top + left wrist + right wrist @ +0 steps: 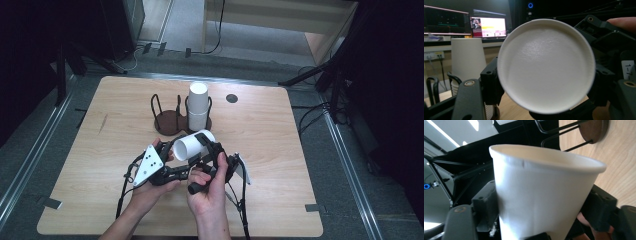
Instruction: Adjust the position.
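**Two claws on one paper cup above the counter**

The right claw (pixel 207 150) has its two black jaws drawn in against the flanks of a white paper cup (pixel 192 145). In the right gripper view the cup (pixel 544 195) stands between the jaws, its wall meeting the pad on each side, its rim toward the top of that picture. The left claw (pixel 167 162) sits at the cup's other end. In the left gripper view the flat round base of the cup (pixel 546 66) faces the camera, with a jaw pad close beside it on each side; whether those pads press on the cup I cannot tell.

Seen from the high view, the cup lies on its side in the air, its open mouth turned toward the person. It is held just above the middle of the wooden counter (pixel 280 150). The person's left hand (pixel 150 187) and right hand (pixel 210 192) come in from the near edge and sit close together, the two claws nearly touching around the cup.

Farther back on the counter stands a dark double cup holder (pixel 175 117) with wire loops. Its left ring is bare. Its right ring carries a stack of white cups (pixel 198 105), mouths down. A small dark disc (pixel 231 98) is set in the counter just to the right of the holder.
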`<state>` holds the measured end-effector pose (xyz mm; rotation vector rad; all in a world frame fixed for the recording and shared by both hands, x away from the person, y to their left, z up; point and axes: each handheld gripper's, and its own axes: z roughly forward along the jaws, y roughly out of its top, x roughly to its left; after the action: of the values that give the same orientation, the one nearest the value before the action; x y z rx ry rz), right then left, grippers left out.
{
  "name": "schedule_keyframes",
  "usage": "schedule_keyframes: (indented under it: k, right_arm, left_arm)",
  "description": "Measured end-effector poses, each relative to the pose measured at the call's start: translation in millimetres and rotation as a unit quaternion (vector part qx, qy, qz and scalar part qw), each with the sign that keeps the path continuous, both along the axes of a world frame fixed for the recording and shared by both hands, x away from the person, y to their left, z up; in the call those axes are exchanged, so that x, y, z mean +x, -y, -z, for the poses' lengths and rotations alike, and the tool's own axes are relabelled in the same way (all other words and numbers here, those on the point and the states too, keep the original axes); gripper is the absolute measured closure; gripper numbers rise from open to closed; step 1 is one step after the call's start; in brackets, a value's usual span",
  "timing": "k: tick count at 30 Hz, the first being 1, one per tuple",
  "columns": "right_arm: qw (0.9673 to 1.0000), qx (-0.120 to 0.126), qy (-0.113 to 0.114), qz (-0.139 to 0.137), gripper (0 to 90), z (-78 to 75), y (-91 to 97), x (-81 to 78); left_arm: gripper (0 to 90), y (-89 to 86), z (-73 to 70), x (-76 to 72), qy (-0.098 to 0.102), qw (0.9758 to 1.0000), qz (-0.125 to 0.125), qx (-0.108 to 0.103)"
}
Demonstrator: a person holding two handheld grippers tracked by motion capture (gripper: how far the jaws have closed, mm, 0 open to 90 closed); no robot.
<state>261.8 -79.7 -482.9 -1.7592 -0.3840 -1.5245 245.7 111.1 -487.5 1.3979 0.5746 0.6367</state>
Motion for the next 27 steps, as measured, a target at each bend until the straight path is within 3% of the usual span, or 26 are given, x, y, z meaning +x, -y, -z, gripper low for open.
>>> schedule_keyframes:
  k: [2, 3, 5, 7, 13, 19, 24, 27]
  right_arm:
    - [1.0, 0.004, 0.003, 0.006, 26.1, -0.3, 0.4, 0.0]
    - [0.9999, 0.005, 0.007, 0.012, 26.4, -0.3, 1.1, -0.1]
    - [0.9997, 0.004, 0.012, 0.02, 26.9, -1.5, 3.1, 0.2]
    - [0.9995, 0.002, 0.018, 0.025, 27.0, -1.7, 4.9, 0.8]
    - [0.9991, -0.006, 0.027, 0.032, 27.3, -2.9, 8.1, 1.3]
    - [0.9978, -0.029, 0.042, 0.042, 28.2, -5.1, 11.2, 0.4]
    - [0.9929, -0.073, 0.066, 0.067, 28.6, -12.0, 17.2, -2.0]
    - [0.9904, -0.087, 0.075, 0.076, 28.7, -16.4, 20.5, -2.6]
  left_arm:
    - [18.7, -0.1, -2.8, -1.2, -0.007, 0.9995, -0.024, 0.019]
    - [11.6, -1.1, -4.4, -1.0, -0.027, 0.9993, -0.022, 0.013]
    - [7.8, -5.3, -6.4, -0.9, -0.052, 0.9986, -0.013, -0.004]
    - [2.0, -8.1, -8.4, 0.2, -0.07, 0.9974, -0.019, -0.004]
    - [0.7, -12.2, -10.7, 1.1, -0.09, 0.9958, -0.009, -0.007]
    - [0.0, -12.8, -13.1, 0.7, -0.11, 0.9939, 0.001, 0.004]
    - [0.0, -14.3, -16.0, 0.1, -0.12, 0.9927, 0.011, 0.005]
    - [0.0, -15.6, -17.6, 0.3, -0.124, 0.9922, 0.013, 0.004]
